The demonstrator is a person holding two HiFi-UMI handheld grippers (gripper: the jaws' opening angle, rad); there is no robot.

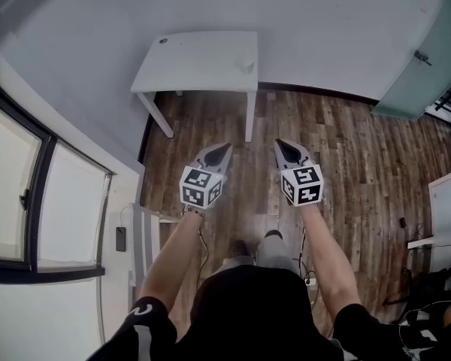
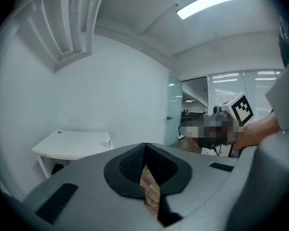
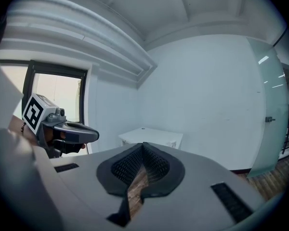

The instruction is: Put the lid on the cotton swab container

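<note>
No word, number, brand or label can be read in any view (the cube [image 1: 201, 186] on the left gripper [image 1: 222, 150] and the other cube [image 1: 301, 184] on the right gripper [image 1: 282, 147] bear only black-and-white square patterns, coded marks and not lettering); a curved white mark on the person's dark sleeve [image 1: 141, 311] is too small and too partly seen to read
</note>
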